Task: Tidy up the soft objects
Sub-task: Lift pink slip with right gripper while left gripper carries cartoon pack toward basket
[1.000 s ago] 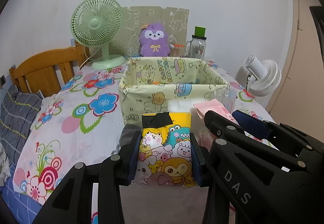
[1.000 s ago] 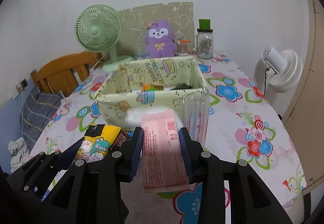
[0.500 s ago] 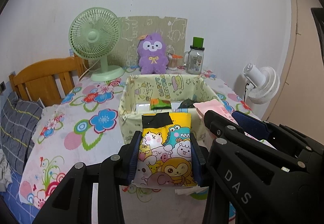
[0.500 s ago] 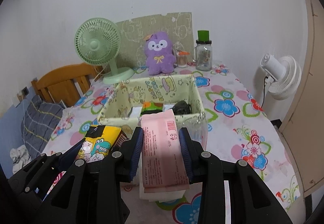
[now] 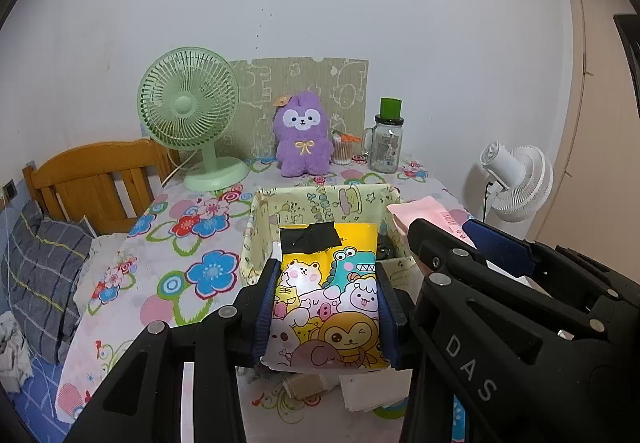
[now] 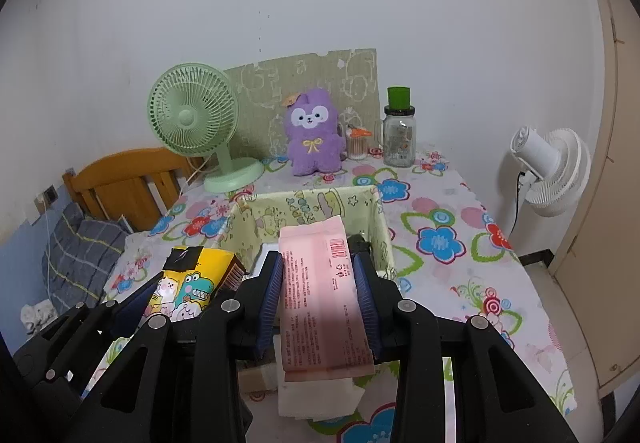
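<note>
My left gripper [image 5: 326, 275] is shut on a yellow cartoon tissue pack [image 5: 328, 295] with black tape at its top, held above the table in front of the pale yellow fabric basket [image 5: 320, 203]. My right gripper [image 6: 318, 269] is shut on a pink tissue pack [image 6: 320, 299], also held high before the basket [image 6: 308, 203]. The yellow pack shows at the left of the right wrist view [image 6: 192, 283]. The pink pack shows at the right of the left wrist view [image 5: 424, 209]. The basket holds small dark items, mostly hidden behind the packs.
A green desk fan [image 5: 188, 115], a purple plush [image 5: 304, 139], a glass jar with a green lid [image 5: 386, 143] and a cardboard sheet stand at the table's back. A white fan [image 6: 552, 167] stands off the right edge. A wooden chair [image 5: 96, 183] is left. White tissues [image 6: 316, 395] lie below the grippers.
Both grippers have risen and pulled back with their packs. The basket now sits lower and farther off, and its inside has come into view.
</note>
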Demonstrator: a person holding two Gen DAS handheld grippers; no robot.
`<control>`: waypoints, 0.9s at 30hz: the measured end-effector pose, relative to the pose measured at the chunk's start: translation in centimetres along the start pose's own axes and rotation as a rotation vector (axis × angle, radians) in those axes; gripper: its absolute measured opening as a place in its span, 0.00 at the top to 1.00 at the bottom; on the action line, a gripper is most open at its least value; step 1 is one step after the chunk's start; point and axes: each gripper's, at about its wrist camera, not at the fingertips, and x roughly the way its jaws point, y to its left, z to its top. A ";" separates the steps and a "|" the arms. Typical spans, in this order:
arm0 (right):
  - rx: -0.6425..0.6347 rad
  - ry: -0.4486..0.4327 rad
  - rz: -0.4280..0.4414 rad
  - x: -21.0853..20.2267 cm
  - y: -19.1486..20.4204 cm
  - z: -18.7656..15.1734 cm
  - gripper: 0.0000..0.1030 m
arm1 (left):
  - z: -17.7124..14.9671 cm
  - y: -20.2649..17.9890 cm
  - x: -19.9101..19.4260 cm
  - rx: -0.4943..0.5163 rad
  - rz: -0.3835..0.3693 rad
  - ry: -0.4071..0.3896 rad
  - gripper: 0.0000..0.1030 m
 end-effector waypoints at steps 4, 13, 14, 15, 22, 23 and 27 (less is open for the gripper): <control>0.002 -0.013 -0.001 -0.4 -0.1 0.7 0.61 | 0.8 -0.2 -0.4 0.005 -0.001 -0.014 0.57; 0.000 -0.033 -0.009 -0.7 -0.4 2.4 0.61 | 2.4 -0.3 -0.5 0.008 -0.008 -0.034 0.57; 0.000 -0.036 -0.010 -0.7 -0.4 2.6 0.61 | 2.6 -0.3 -0.5 0.008 -0.008 -0.037 0.57; -0.001 -0.039 -0.012 -0.7 -0.4 2.8 0.61 | 2.7 -0.2 -0.4 0.008 -0.009 -0.038 0.57; 0.002 -0.041 -0.016 0.1 -0.4 3.8 0.61 | 3.6 -0.2 0.4 0.008 -0.013 -0.040 0.57; 0.002 -0.041 -0.017 0.3 -0.5 3.9 0.61 | 3.7 -0.2 0.5 0.008 -0.013 -0.039 0.57; 0.005 -0.036 -0.017 0.9 -0.4 4.3 0.61 | 4.0 0.0 1.1 0.005 -0.013 -0.034 0.57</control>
